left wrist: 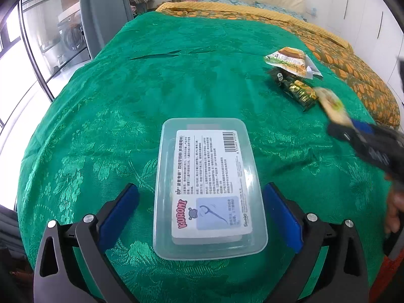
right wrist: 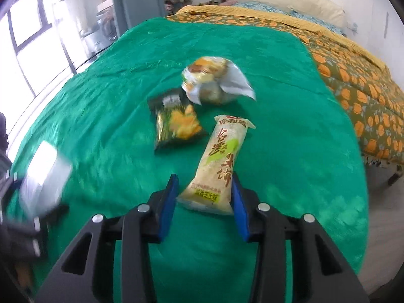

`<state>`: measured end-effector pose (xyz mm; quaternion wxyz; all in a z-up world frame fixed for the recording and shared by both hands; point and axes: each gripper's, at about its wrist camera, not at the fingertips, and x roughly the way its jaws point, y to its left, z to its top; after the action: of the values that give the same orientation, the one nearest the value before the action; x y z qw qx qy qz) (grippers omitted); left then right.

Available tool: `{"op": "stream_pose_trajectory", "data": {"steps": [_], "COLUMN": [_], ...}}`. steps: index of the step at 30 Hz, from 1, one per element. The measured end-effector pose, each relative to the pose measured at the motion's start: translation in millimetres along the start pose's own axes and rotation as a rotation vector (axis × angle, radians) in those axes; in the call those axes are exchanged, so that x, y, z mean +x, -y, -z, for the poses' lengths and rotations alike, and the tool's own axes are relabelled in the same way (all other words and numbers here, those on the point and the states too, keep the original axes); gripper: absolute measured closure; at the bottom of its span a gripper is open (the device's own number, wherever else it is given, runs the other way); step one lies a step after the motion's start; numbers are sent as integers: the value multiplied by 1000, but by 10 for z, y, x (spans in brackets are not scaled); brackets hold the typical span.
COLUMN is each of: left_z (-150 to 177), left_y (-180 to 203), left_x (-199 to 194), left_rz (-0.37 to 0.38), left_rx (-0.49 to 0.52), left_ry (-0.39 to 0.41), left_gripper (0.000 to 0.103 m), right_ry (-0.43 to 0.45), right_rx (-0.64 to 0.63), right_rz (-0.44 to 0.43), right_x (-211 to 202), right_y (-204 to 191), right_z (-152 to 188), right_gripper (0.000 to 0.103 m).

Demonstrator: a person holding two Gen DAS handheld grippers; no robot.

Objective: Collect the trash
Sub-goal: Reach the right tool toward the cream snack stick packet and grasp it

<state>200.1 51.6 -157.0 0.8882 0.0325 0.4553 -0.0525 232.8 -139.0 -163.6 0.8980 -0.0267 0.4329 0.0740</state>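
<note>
green bedspread [left wrist: 176,75] under both my tools: left gripper [left wrist: 202,214] spread wide around the clear plastic box [left wrist: 209,189], right gripper [right wrist: 205,197] clamped on the near rice cracker packet [right wrist: 222,161].

My blue pads [left wrist: 118,212] look matt and rubbery on black plastic arms with small shiny metal pins. The box [left wrist: 209,189] is clear, smooth plastic with a paper label; the green bedspread [left wrist: 176,80] is woven, sheeny cloth. The snack wrappers [right wrist: 219,161] are glossy film.
</note>
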Motion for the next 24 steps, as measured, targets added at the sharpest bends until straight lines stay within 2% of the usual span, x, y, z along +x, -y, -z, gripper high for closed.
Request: {"op": "stream_pose_trajectory", "data": {"steps": [6, 9, 11, 12, 13, 14, 16, 18, 24], "left_z": [1, 1, 0, 0, 2, 2, 14, 23, -59], "left_y": [2, 3, 3, -1, -10, -35, -152, -235, -225], "left_x": [0, 1, 1, -1, -9, -24, -75, -109, -118], "left_rz": [-1, -1, 0, 7, 20, 40, 134, 179, 177], "left_rx": [1, 1, 0, -2, -6, -11, -41, -58, -39], "left_ry": [0, 0, 0, 0, 4, 8, 28, 29, -5], "left_gripper": [6, 6, 6, 6, 6, 6, 6, 6, 6], "right_ry": [-30, -36, -32, -26, -22, -20, -22, -31, -58], "right_rx": [-159, -199, -186, -173, -159, -144, -113, -90, -48], "right_rz": [-106, -119, -118, -114, -110, -110, -121, -117, -90], "right_x": [-403, -541, -577, -598, -614, -619, -634, -646, -597], "right_y": [69, 54, 57, 67, 72, 71, 126, 172, 160], "right_z": [460, 643, 709, 738, 765, 785, 810, 789, 587], "right_gripper": [63, 63, 61, 56, 39, 30, 30, 30, 30]}}
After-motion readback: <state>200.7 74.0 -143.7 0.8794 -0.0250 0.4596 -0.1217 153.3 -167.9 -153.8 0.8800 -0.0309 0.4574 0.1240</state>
